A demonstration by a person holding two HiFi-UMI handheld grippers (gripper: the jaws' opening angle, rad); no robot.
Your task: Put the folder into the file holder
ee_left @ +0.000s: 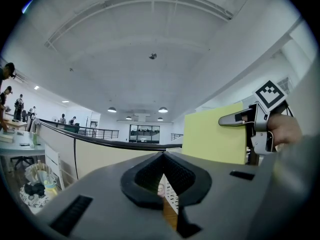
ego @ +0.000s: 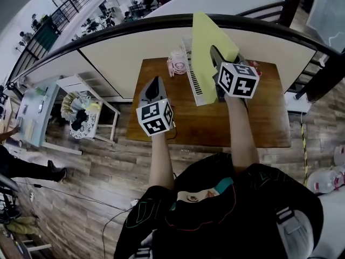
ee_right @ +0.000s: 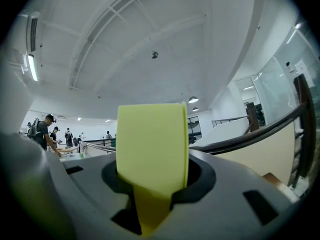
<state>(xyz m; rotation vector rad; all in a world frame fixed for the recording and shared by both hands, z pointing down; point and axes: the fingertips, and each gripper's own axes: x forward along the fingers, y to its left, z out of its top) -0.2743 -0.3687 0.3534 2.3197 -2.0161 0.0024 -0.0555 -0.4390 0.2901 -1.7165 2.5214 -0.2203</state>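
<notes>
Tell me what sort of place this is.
Probably an open-plan office or lab workspace: a wooden table stands on plank flooring beside a long curved railing. Beyond it are people at desks, under round ceiling lights.

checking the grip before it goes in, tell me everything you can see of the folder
The folder is plain pale yellow-green, thin and card-like, two leaves lying together. It stands upright on edge, clamped at one edge by the right tongs, by the white mesh file holder; whether it touches the holder is unclear.
</notes>
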